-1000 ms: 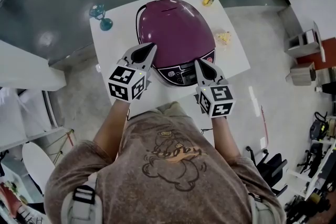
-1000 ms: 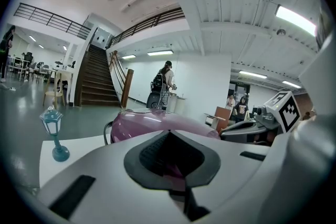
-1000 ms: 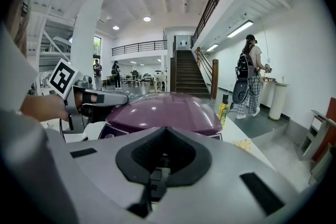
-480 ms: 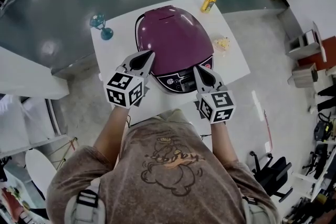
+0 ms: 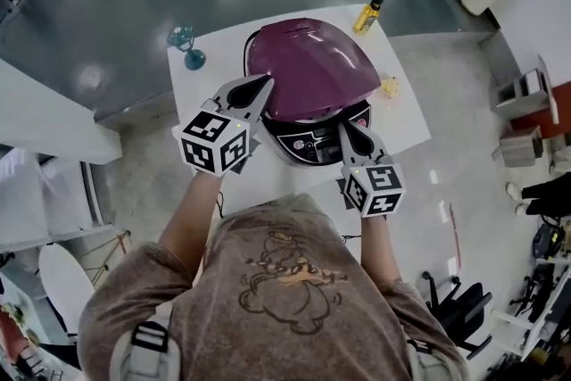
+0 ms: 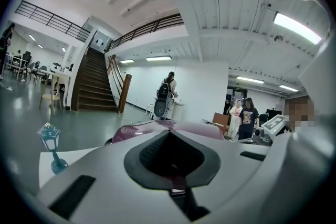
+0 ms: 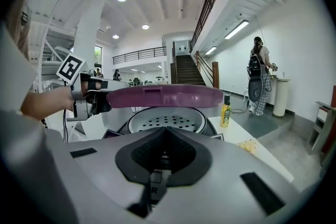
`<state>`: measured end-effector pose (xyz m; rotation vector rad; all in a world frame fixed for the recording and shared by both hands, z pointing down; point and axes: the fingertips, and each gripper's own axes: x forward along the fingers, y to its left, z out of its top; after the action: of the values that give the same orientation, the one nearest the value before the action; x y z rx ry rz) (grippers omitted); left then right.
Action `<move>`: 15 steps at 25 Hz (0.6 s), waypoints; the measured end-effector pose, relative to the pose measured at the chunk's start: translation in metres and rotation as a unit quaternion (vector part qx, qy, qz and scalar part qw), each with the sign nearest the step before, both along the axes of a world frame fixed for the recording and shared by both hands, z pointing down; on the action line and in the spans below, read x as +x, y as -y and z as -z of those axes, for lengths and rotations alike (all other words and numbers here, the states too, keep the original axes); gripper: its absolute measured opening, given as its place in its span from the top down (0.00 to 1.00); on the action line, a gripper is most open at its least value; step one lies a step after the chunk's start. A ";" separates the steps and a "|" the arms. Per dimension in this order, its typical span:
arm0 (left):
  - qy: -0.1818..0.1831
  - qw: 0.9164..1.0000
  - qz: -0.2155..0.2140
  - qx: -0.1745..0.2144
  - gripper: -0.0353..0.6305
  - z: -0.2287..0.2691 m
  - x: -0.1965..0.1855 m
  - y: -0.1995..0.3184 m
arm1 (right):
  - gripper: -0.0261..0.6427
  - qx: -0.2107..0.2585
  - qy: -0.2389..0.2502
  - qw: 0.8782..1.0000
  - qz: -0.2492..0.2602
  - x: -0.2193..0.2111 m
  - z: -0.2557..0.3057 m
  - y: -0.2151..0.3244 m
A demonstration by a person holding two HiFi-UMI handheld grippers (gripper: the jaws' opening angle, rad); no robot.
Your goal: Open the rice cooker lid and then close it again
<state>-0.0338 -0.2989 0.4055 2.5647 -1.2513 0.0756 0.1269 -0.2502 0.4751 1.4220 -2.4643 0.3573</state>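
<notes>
Pinches the front-left rim of the purple lid point(image 5: 312, 67) in the left claw point(image 5: 264, 86), jaws shut on the edge with only a sliver of purple showing in the slit. Holds that lid partway up from the rice cooker point(image 5: 357, 113), ahead of the right claw point(image 5: 347, 128) and above its tips, baring the perforated inner plate point(image 7: 165, 122) underneath. Parks the right claw just short of the control panel point(image 5: 302, 140), jaws together with nothing between them, and apparently touching nothing.

Looks about halfway through the opening, with the closing not yet begun.

Risks a slip first. Grips only a thin, smooth, curved edge, off to one side rather than at the middle of the rim, so could lose it as the swing changes the angle against the pads. Would then drop the lid shut or, with a sprung hinge, let it fly back.

Risks dragging the cooker too. Leaves the body unbraced by the right claw, so a pull up and away could tip or slide it on the table point(image 5: 403, 116) toward the yellow bottle point(image 5: 368, 13), farther out ahead of the right claw. Puts the teal goblet point(image 5: 186, 45), well off to the left claw's left, in little danger.
</notes>
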 end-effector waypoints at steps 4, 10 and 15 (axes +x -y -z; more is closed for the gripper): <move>-0.006 1.000 0.003 0.008 0.92 0.010 -0.003 0.004 | 0.95 -0.003 0.003 1.000 0.001 0.000 0.000 0.000; -0.006 1.000 -0.002 0.013 0.92 0.026 -0.007 0.013 | 0.95 -0.004 0.001 1.000 -0.001 0.000 0.002 0.001; -0.005 1.000 -0.004 0.020 0.92 0.034 -0.009 0.016 | 0.95 -0.003 0.001 1.000 -0.002 0.000 0.003 0.001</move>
<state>-0.0428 -0.3151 0.3712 2.6004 -1.2516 0.0406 0.1266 -0.2510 0.4716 1.4254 -2.4598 0.3683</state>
